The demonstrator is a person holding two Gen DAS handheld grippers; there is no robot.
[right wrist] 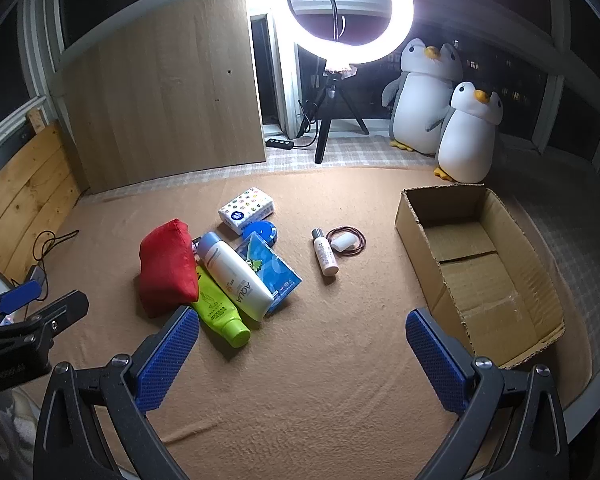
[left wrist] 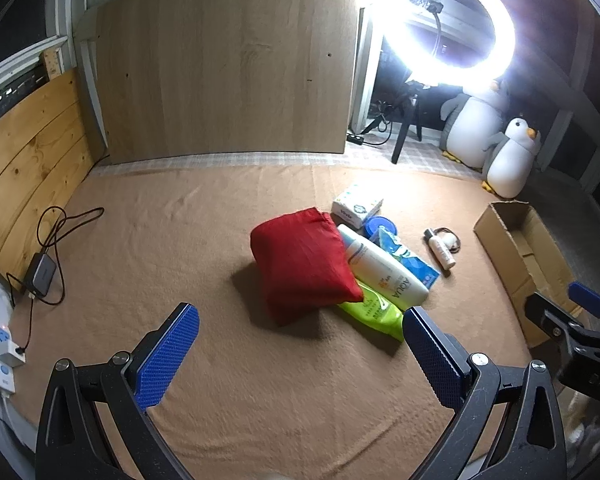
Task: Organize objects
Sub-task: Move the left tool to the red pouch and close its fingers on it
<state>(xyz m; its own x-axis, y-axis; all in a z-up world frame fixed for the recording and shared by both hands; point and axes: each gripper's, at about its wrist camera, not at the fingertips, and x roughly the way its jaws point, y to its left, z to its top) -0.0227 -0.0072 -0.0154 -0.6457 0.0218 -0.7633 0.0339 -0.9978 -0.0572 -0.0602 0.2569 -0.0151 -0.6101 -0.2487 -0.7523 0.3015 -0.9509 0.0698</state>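
Note:
A pile lies on the tan blanket: a red pouch [left wrist: 305, 265] [right wrist: 167, 267], a white AQUA bottle [left wrist: 382, 267] [right wrist: 236, 273], a green tube [left wrist: 376, 312] [right wrist: 219, 311], a blue packet [left wrist: 410, 257] [right wrist: 278, 270], a blue round tin [right wrist: 262, 231] and a tissue pack [left wrist: 356, 205] [right wrist: 247, 205]. Apart to the right lie a small white bottle [left wrist: 440, 249] [right wrist: 325, 256] and a hair tie around a white piece [right wrist: 346, 241]. An open cardboard box [left wrist: 520, 252] [right wrist: 480, 264] stands at the right, nothing inside. My left gripper [left wrist: 300, 350] and right gripper [right wrist: 302, 350] hover open, short of the pile, holding nothing.
A ring light on a tripod [right wrist: 342, 12] glares from the back, beside two plush penguins [right wrist: 466, 136]. Wooden boards [left wrist: 228, 60] line the back and left. A charger with cables [left wrist: 40, 272] and a power strip [left wrist: 2, 354] lie at the left edge.

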